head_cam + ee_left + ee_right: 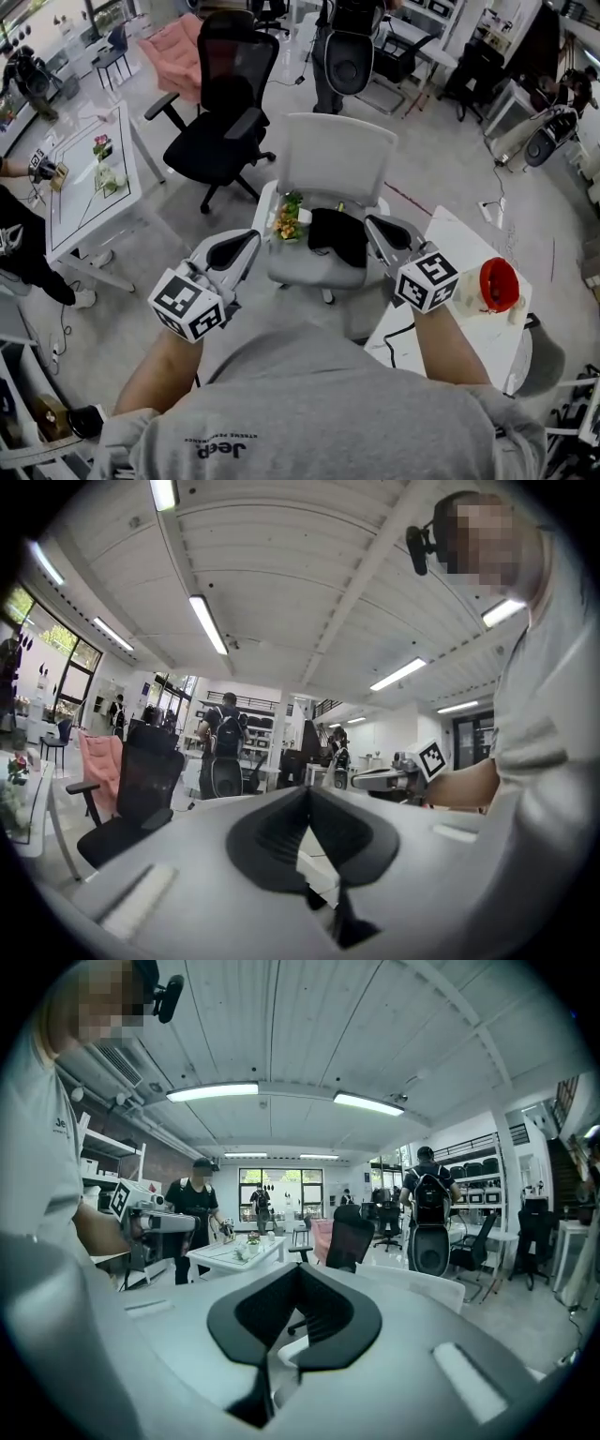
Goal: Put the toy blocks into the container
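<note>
A small pile of colourful toy blocks point(288, 218) lies on the seat of a white chair point(337, 155), next to a black object point(339, 234) that I cannot identify. A red round container point(498, 283) stands on a white table point(450, 239) at the right. My left gripper point(251, 238) is held level, left of the seat, jaws shut and empty point(307, 794). My right gripper point(373, 225) hangs at the seat's right edge, also shut on nothing point(298, 1267). Each gripper view shows the other gripper from the side.
A black office chair point(220, 122) stands behind the white chair. At the left, a white table point(89, 183) carries flowers, with a person beside it. More chairs, desks and people fill the room behind. Cables run off the right table's near edge.
</note>
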Demonstrator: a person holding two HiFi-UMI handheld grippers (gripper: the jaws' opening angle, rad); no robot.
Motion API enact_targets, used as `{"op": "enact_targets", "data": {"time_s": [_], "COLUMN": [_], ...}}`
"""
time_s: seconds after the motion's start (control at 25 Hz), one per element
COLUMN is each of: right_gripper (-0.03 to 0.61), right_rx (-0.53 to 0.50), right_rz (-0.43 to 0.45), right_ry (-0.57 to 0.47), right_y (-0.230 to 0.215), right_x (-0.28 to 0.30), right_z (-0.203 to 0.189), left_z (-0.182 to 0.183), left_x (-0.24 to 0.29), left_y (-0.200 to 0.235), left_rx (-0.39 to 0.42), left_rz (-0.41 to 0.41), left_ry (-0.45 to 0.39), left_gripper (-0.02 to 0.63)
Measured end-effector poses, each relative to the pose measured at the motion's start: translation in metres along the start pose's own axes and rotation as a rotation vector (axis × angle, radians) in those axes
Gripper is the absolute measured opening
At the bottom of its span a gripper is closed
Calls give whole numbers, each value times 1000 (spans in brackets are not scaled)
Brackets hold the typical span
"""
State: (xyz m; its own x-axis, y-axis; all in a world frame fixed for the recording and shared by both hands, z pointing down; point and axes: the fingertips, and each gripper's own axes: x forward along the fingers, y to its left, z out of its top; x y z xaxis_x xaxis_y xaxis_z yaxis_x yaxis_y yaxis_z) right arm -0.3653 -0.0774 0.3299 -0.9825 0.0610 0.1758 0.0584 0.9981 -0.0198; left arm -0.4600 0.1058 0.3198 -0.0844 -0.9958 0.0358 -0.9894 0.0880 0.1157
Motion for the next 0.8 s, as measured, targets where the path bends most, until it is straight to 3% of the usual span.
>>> {"op": "enact_targets", "data": {"time_s": [0.8], "right_gripper": [2], "right_rx": [2], "right_rz": [28], "right_ry": [20], "right_y": [4], "right_x": [-11], "right_z": [-4], "left_z": [5], "left_x": [0], "left_y": [-11], "left_rx": [-12], "left_rz": [-13], "left_ry": [-16], "left_gripper": [58]}}
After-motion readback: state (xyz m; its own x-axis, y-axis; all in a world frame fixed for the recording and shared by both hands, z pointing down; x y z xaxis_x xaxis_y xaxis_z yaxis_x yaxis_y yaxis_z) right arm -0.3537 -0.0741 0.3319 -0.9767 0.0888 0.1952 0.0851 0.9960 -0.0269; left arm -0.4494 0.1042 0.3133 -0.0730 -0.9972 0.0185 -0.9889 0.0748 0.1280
